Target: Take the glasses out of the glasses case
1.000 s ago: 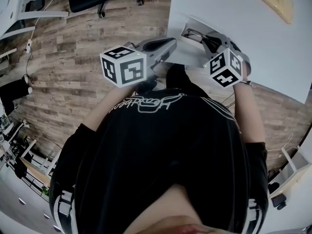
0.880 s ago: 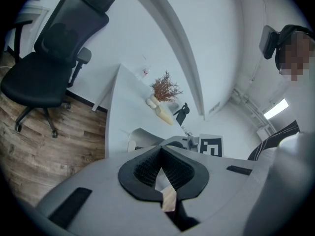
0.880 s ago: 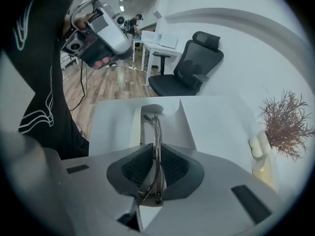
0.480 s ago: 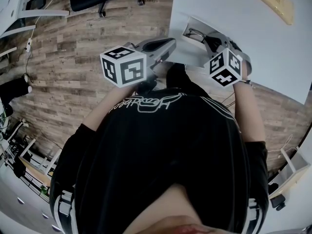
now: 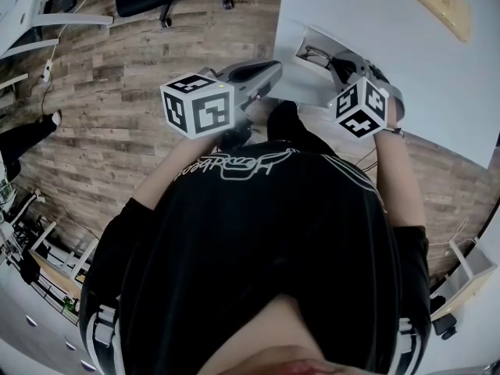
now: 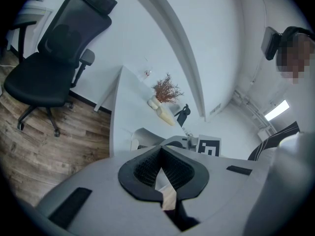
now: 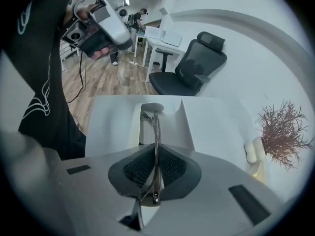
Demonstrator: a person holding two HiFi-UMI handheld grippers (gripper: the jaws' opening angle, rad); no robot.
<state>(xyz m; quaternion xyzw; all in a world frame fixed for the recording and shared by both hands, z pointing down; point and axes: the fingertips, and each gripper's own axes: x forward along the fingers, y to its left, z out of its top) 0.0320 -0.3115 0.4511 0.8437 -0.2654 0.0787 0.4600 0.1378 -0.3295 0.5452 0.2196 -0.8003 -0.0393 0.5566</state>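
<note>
Currently: glasses (image 7: 155,127), thin metal frame, pinched edge-on in the closed right gripper (image 7: 155,156). Their long axis runs straight out along the jaws into the open white glasses case (image 7: 172,129) on the counter (image 7: 221,127), and the far end is apparently inside the case, so a pull back toward the person should free them. Left gripper (image 6: 160,156): jaws together on nothing, held off the counter's near edge, farther from the case than the right. Against one second earlier: both grippers and the case sit almost unchanged in the head view, and the glasses are not visibly further withdrawn.
</note>
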